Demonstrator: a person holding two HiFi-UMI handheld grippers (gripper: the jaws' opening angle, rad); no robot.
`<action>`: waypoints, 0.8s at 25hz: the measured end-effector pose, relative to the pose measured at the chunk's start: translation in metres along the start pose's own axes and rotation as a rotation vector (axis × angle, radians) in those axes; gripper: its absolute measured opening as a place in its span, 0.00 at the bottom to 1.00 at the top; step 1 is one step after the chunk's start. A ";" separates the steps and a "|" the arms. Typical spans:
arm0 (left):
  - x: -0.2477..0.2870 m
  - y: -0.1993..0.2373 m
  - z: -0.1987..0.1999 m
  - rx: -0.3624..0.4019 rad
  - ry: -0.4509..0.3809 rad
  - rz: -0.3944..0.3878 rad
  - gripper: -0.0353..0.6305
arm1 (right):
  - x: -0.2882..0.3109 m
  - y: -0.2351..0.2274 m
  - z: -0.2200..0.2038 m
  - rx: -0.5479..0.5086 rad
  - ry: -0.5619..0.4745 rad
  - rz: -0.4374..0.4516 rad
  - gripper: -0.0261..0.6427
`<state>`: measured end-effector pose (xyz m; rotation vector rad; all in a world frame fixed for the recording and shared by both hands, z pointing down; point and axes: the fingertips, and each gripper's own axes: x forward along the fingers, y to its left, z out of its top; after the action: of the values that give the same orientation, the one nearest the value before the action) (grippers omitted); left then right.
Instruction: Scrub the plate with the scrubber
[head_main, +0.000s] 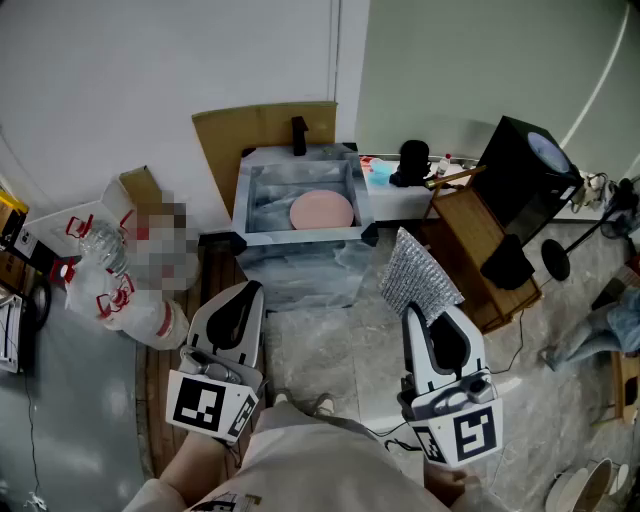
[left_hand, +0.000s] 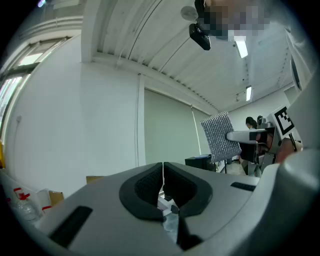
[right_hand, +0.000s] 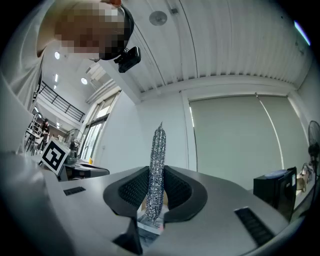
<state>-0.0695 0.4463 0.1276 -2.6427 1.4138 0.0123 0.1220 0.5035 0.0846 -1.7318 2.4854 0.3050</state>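
Plate (head_main: 322, 210), pink and round, lies flat in the grey basin (head_main: 262, 200) straight ahead in the head view, with cardboard (head_main: 262, 130) standing behind the basin against the wall. Both grippers are held low, short of the basin and well apart from the plate. The left gripper (head_main: 250, 290) is at lower left and the right gripper (head_main: 413, 312) at lower right, with the silvery mesh scrubber (head_main: 420, 268) rising from its tips. In the left gripper view the two jaws are pressed together with nothing between them. Beyond them, to the right, the scrubber (left_hand: 220, 136) shows broadside, pinched at its lower edge by the other gripper. In the right gripper view the jaws are clamped on the scrubber (right_hand: 157, 165), seen edge-on as a thin glittering strip standing upright from between the pads.
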 end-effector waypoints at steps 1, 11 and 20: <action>0.000 0.001 0.000 0.000 0.000 0.000 0.09 | 0.000 0.000 0.000 0.004 -0.002 -0.004 0.19; -0.001 -0.002 -0.003 0.007 0.006 -0.006 0.09 | -0.003 -0.005 -0.005 0.034 0.001 -0.016 0.20; 0.008 -0.011 -0.005 0.011 0.010 -0.010 0.09 | -0.005 -0.014 -0.012 0.048 0.012 -0.006 0.20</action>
<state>-0.0567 0.4453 0.1331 -2.6447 1.3997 -0.0092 0.1368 0.5004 0.0960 -1.7273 2.4742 0.2325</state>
